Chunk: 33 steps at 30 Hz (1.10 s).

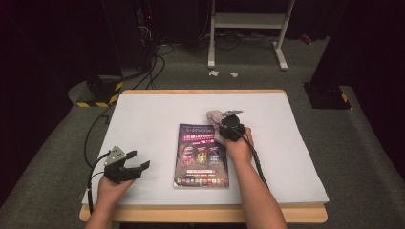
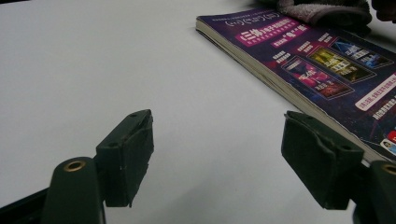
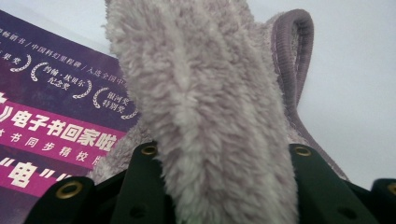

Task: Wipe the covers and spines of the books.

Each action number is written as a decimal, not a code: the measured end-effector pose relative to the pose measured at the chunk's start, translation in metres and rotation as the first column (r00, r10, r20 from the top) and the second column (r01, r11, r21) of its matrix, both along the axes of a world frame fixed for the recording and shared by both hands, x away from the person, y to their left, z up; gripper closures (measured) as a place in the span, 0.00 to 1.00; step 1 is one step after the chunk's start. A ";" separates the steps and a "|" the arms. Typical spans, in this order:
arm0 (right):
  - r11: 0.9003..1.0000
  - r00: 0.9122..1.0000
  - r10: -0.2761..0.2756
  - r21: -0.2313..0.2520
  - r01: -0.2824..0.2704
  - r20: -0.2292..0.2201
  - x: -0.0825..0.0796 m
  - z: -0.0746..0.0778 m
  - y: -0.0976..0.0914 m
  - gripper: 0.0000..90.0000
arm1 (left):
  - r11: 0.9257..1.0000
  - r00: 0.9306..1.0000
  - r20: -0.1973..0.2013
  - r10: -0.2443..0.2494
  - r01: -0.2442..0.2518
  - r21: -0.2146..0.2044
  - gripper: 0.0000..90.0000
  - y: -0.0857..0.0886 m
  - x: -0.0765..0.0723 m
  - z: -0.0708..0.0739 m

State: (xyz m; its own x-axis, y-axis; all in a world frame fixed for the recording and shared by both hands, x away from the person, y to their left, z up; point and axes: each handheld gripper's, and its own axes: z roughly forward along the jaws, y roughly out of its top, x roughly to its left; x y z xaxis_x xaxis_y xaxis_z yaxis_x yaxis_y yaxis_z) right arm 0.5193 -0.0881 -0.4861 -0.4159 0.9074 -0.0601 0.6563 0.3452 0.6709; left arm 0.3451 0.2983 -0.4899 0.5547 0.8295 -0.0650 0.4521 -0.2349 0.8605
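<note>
While R gripper clamps towel, mag reads "电子书回家啦" (purple cover).

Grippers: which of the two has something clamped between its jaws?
The right gripper, at the book's far right corner: its jaws pinch a fluffy grey cloth. The left gripper stands open over bare tabletop.

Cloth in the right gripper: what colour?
Pale greyish-lilac fleece cloth with a darker mauve hem; clearest in the right gripper view.

floor: grey carpet | rear: white metal stand | light: dim, dark surroundings
</note>
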 end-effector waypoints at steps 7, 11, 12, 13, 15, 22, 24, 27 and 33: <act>1.000 1.000 -0.005 -0.008 0.005 0.012 -0.005 0.013 -0.004 0.73 | 1.000 1.000 0.001 0.006 -0.006 -0.005 0.28 0.000 0.001 0.000; 1.000 0.999 -0.014 -0.004 0.014 0.034 -0.014 0.027 -0.018 0.73 | 1.000 1.000 0.004 0.000 0.000 0.003 0.28 -0.001 0.001 0.000; 1.000 0.999 -0.017 -0.003 0.017 0.043 -0.018 0.032 -0.022 0.73 | 1.000 1.000 0.006 -0.001 0.001 0.003 0.28 -0.001 0.001 0.000; 1.000 0.999 -0.020 -0.004 0.020 0.048 -0.020 0.035 -0.025 0.73 | 1.000 1.000 0.007 -0.002 0.002 0.006 0.28 -0.002 0.001 0.000; 1.000 0.998 -0.027 -0.002 0.027 0.062 -0.026 0.041 -0.034 0.73 | 1.000 1.000 0.004 -0.001 0.001 0.005 0.28 -0.004 0.000 0.001; 0.998 0.995 -0.066 0.011 0.065 0.080 -0.048 0.051 -0.071 0.72 | 1.000 1.000 0.001 -0.015 0.015 0.027 0.28 -0.008 0.001 0.000; 0.997 0.994 -0.081 0.012 0.080 0.076 -0.053 0.050 -0.082 0.72 | 0.999 1.000 0.000 -0.015 0.015 0.031 0.28 -0.009 0.001 0.000; 0.994 0.992 -0.105 0.017 0.104 0.071 -0.061 0.046 -0.097 0.71 | 0.999 1.000 0.000 -0.013 0.013 0.031 0.28 -0.010 0.000 0.000; 0.990 0.989 -0.138 0.019 0.137 0.048 -0.074 0.035 -0.118 0.69 | 0.999 1.000 0.002 -0.019 0.019 0.041 0.28 -0.013 0.000 0.000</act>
State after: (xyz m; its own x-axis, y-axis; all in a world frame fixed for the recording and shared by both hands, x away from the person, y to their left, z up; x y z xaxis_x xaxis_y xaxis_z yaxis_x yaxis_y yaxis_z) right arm 0.4455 -0.2059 -0.4514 -0.2842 0.9567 -0.0629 0.6631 0.2435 0.7079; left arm 0.3451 0.2858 -0.4897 0.5707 0.8207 -0.0298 0.4454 -0.2789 0.8508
